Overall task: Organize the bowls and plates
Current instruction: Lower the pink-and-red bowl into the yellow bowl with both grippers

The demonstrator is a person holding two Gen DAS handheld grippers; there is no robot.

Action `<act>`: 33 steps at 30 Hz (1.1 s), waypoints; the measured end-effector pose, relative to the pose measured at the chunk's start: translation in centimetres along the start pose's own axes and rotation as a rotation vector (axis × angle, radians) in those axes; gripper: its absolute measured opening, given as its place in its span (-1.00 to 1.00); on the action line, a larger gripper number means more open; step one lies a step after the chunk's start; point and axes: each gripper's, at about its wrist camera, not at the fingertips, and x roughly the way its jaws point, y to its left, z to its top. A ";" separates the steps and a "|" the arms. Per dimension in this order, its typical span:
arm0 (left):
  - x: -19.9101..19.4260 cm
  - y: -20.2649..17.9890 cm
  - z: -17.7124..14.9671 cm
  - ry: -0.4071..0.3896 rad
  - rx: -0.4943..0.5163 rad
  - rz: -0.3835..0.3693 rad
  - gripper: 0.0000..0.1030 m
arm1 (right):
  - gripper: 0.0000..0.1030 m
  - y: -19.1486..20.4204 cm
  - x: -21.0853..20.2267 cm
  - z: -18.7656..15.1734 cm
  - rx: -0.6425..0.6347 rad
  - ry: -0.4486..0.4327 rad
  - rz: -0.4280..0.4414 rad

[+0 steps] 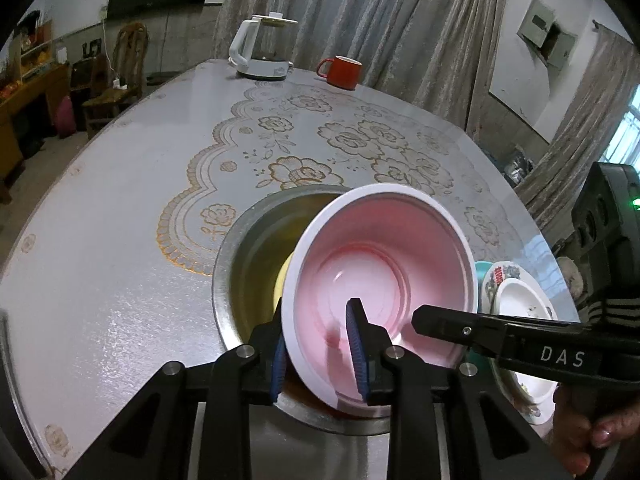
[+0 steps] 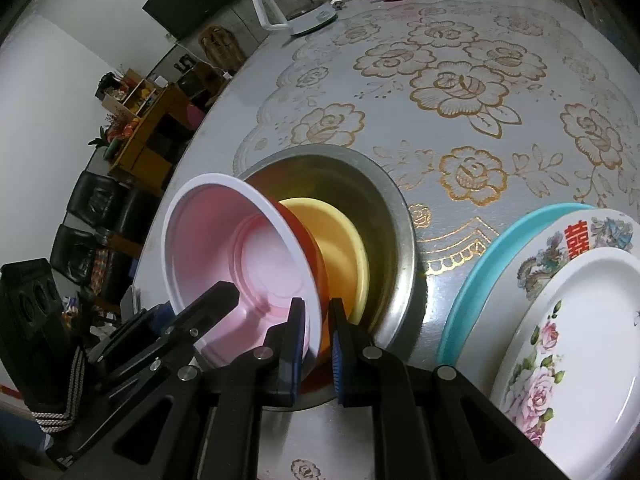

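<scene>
You are mid-stack: both your left gripper [image 1: 320, 344] and right gripper [image 2: 316, 356] clamp the tilted pink-lined bowl's [image 2: 256, 264] rim over the steel basin [image 2: 400, 216], where a yellow bowl [image 2: 344, 240] already sits, while plates [image 2: 580, 320] wait beside it.

Grey curtains [image 1: 360, 12] hang behind the table; a wooden cabinet [image 1: 28, 96] (cluttered shelves) lines the white wall [image 2: 48, 64].
</scene>
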 end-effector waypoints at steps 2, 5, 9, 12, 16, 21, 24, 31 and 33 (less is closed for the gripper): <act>-0.2 0.2 0.0 -0.006 -0.009 -0.003 -0.41 | -0.78 0.1 0.0 -0.1 -0.006 -0.003 -0.007; -0.6 0.4 0.2 -0.020 -0.017 -0.003 -0.34 | -0.78 0.0 0.0 -0.1 -0.003 -0.005 -0.009; -0.9 1.0 0.4 -0.031 -0.026 0.013 -0.19 | -0.78 0.0 0.2 0.2 0.000 -0.007 -0.020; -0.8 1.3 0.4 -0.032 -0.044 0.013 -0.11 | -0.77 0.0 0.3 0.4 0.011 -0.013 -0.027; -1.0 1.4 0.4 -0.039 -0.052 0.013 -0.11 | -0.71 -0.2 0.6 0.9 0.027 -0.026 -0.035; -1.7 1.9 0.6 -0.070 -0.088 0.004 0.03 | -0.57 -0.2 0.1 1.2 0.028 -0.058 -0.035; -1.9 2.2 0.8 -0.079 -0.101 0.011 0.03 | -0.50 -0.4 -0.6 1.1 0.033 -0.080 -0.029; -1.7 2.9 0.8 -0.081 -0.128 0.026 0.04 | -0.49 -1.1 -1.1 1.3 0.044 -0.099 -0.030; -1.6 2.9 0.7 -0.079 -0.126 0.031 0.04 | -0.48 -0.8 -1.0 1.5 0.028 -0.100 -0.042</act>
